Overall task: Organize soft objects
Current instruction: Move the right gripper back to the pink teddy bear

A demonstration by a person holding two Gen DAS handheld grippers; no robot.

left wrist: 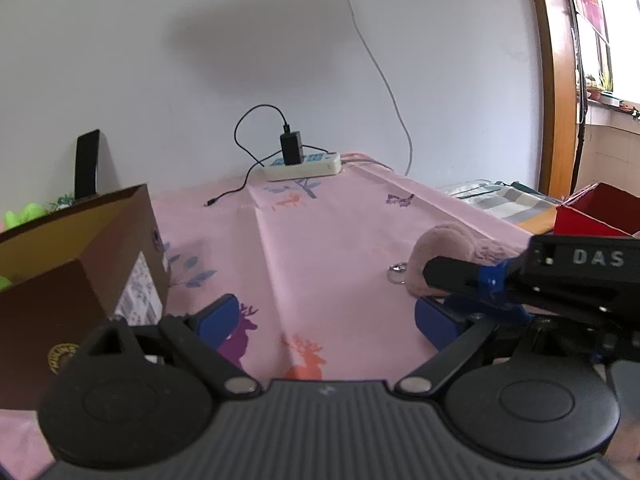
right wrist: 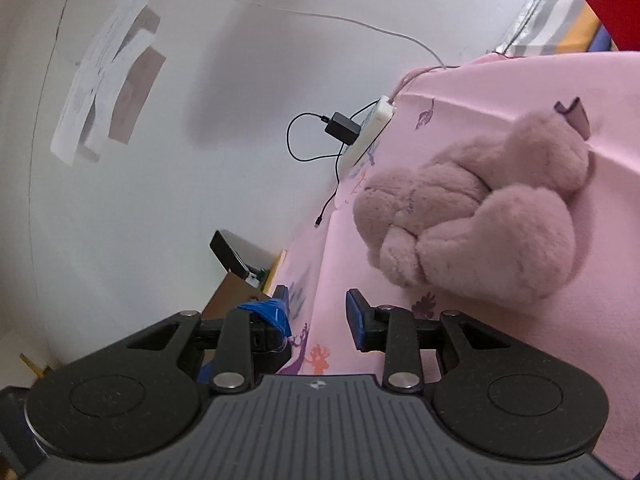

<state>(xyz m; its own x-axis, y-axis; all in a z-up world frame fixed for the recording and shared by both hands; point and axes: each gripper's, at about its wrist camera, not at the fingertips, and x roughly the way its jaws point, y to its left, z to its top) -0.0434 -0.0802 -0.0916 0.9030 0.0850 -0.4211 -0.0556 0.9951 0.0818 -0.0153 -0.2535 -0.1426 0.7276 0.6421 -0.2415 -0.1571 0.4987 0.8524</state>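
A dusty-pink plush toy (left wrist: 444,248) with a metal key ring (left wrist: 397,272) lies on the pink tablecloth (left wrist: 320,240), right of centre. My left gripper (left wrist: 326,320) hangs over the cloth, open wide, with nothing between its blue pads. My right gripper (left wrist: 438,280) comes in from the right, rolled on its side, its tips at the toy's near side. In the right wrist view the plush toy (right wrist: 480,220) lies just beyond the right gripper (right wrist: 318,312), whose pads stand apart with only cloth between them. A brown cardboard box (left wrist: 80,248) at the left holds something bright green (left wrist: 20,216).
A white power strip (left wrist: 316,166) with a black charger and a loose cable sits at the table's far edge against the wall. A dark flat object (left wrist: 87,164) leans on the wall behind the box. A red box (left wrist: 592,212) stands beyond the table's right edge.
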